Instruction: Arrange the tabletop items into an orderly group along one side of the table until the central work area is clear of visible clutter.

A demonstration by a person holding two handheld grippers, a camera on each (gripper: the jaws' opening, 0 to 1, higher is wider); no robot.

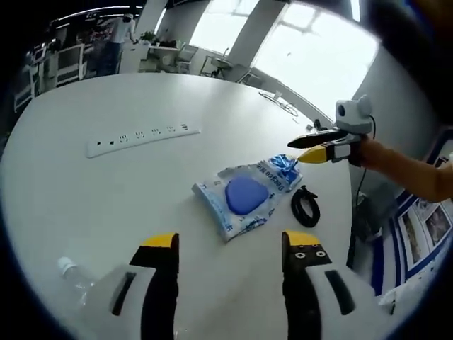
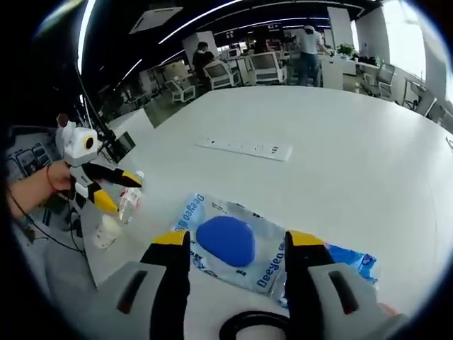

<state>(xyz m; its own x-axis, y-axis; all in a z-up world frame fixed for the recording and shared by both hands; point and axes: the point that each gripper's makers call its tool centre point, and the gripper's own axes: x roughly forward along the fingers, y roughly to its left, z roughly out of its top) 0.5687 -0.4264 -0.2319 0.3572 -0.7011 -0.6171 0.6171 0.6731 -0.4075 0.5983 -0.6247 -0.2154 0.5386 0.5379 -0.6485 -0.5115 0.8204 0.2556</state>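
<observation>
White table [image 1: 85,191], both grippers agape, empty

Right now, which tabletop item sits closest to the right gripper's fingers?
The black ring, lying just below the right gripper fingers. The clear packet with the blue pad lies just beyond; the bottle and power strip are farther.

Daylight is pouring through the windows [image 1: 311,49], blowing them out to white and glaring off the table [image 1: 106,198]. Ceiling strips [image 2: 212,14] are glowing over a dimmer office. Shadows are lying soft. Fisheye bending is curving the table edges, and the near jaws are blurring slightly.
</observation>
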